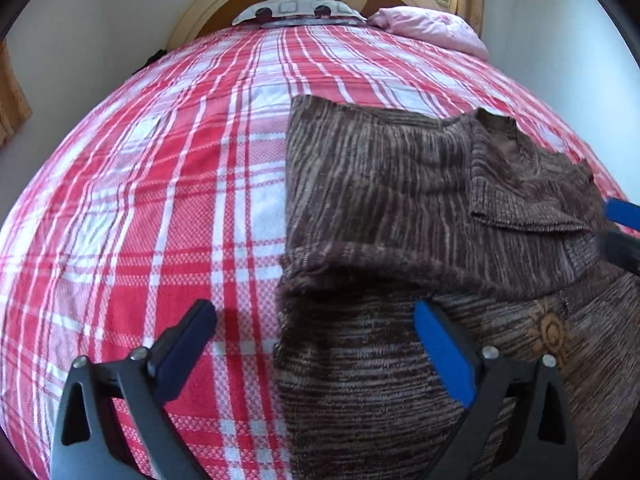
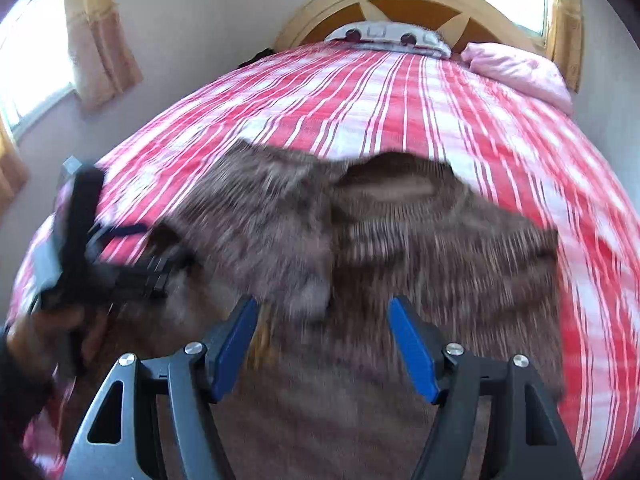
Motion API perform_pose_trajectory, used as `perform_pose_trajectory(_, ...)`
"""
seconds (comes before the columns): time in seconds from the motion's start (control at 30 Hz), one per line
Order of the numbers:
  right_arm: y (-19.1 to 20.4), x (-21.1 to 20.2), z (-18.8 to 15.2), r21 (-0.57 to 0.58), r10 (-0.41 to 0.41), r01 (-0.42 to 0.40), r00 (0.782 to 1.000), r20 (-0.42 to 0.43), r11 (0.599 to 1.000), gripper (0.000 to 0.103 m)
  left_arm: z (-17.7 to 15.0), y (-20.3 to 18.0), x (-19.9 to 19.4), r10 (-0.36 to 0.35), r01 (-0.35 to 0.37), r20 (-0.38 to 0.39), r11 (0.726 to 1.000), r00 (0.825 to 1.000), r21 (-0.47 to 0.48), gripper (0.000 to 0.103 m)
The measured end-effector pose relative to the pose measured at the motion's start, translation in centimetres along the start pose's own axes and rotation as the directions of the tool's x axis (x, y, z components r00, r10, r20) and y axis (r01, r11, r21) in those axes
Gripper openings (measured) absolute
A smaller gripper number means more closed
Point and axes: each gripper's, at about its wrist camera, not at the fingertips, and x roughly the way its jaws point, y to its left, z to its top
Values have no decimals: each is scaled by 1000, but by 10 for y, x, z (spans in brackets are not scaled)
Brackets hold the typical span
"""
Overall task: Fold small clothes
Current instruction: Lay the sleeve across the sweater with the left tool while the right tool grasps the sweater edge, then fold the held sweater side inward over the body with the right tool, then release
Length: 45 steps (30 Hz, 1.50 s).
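The brown sweater [image 1: 360,184] lay on the checked bed [image 1: 160,200] with one sleeve folded in. Both the left gripper [image 1: 316,332] and the right gripper [image 2: 322,332] were open and held nothing. More folds were probably left.

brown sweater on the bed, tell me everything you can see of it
The sweater is a fuzzy brown knit with thin pale streaks and a tan sun-like emblem on its front. It lies partly folded on the red and white plaid bedcover, one sleeve laid across the body, neckline toward the headboard. The open left tool straddles its near left edge without gripping.
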Motion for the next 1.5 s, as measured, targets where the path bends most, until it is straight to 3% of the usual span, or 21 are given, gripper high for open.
perform_pose_trajectory(0.2,26,57,23,-102,-73,64,994,-86,993,69,-1,-1,0,-11,11,4,1000,1000,-6,103)
perform_pose_trajectory(0.3,30,71,26,-112,-52,39,992,-117,993,69,-1,1,1,-19,19,2,1000,1000,-9,103)
perform_pose_trajectory(0.37,31,71,27,-133,-90,76,991,-98,988,60,0,2,3,-23,23,1,1000,1000,-12,103)
perform_pose_trajectory(0.4,30,71,28,-135,-97,83,991,-97,987,49,-1,2,2,-26,26,1,1000,1000,-13,103)
perform_pose_trajectory(0.43,26,71,28,-125,-95,82,991,-99,989,42,0,2,3,-27,27,1,1000,1000,-14,103)
perform_pose_trajectory(0.67,-58,51,26,164,-197,206,978,-73,965,41,0,2,3,-26,26,4,1000,1000,-15,103)
perform_pose_trajectory(0.8,-82,37,12,252,-159,171,985,-71,952,41,0,2,2,-23,23,7,1000,1000,-16,103)
perform_pose_trajectory(0.9,-80,29,3,315,41,-27,998,-37,949,41,1,6,-2,-27,27,14,999,1000,-28,102)
perform_pose_trajectory(1.03,-61,28,-6,310,163,-136,985,-63,941,41,6,7,-17,-56,57,81,998,995,-9,101)
perform_pose_trajectory(1.1,-57,33,-12,313,173,-135,980,-98,940,41,10,-1,-19,-8,2,96,998,995,61,100)
perform_pose_trajectory(1.2,-64,40,-19,390,260,-203,960,-100,898,41,17,-10,-13,38,-58,122,986,992,157,100)
perform_pose_trajectory(1.3,-65,45,-17,408,278,-222,957,-83,886,41,19,-5,0,77,-90,86,985,993,151,96)
perform_pose_trajectory(1.37,-59,54,-17,397,267,-207,958,-103,894,24,16,7,2,57,-62,62,994,996,89,96)
perform_pose_trajectory(1.43,-54,56,-13,370,232,-183,968,-93,911,12,12,20,0,38,-40,39,999,998,29,95)
perform_pose_trajectory(1.5,-55,47,-9,351,202,-170,978,-58,921,7,5,35,-3,-31,31,20,999,999,-41,95)
